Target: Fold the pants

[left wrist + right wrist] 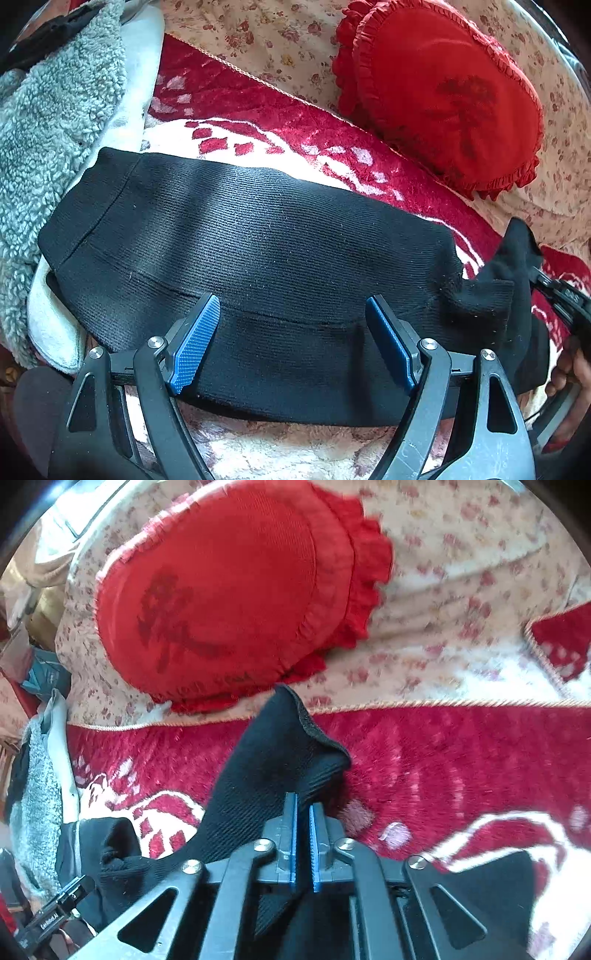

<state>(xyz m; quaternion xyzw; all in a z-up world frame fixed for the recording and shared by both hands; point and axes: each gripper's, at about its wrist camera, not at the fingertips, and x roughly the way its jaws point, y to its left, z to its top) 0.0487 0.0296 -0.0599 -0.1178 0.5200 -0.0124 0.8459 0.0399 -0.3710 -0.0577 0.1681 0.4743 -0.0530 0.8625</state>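
Note:
The black ribbed pants [258,240] lie folded across a red and white plush blanket [295,125]. My left gripper [291,314] is open, its blue pads [195,339] hovering over the near edge of the pants, holding nothing. My right gripper [303,805] is shut on an end of the pants [273,753] and lifts it off the blanket; the cloth stands up in a peak. In the left wrist view that lifted end [517,266] shows at the far right, with the right gripper [565,299] behind it.
A red frilled heart-shaped cushion [443,92] lies on a floral sheet [258,29] beyond the blanket. A grey fleece garment with white lining [48,122] is piled at the left of the pants. The cushion also shows in the right wrist view [221,602].

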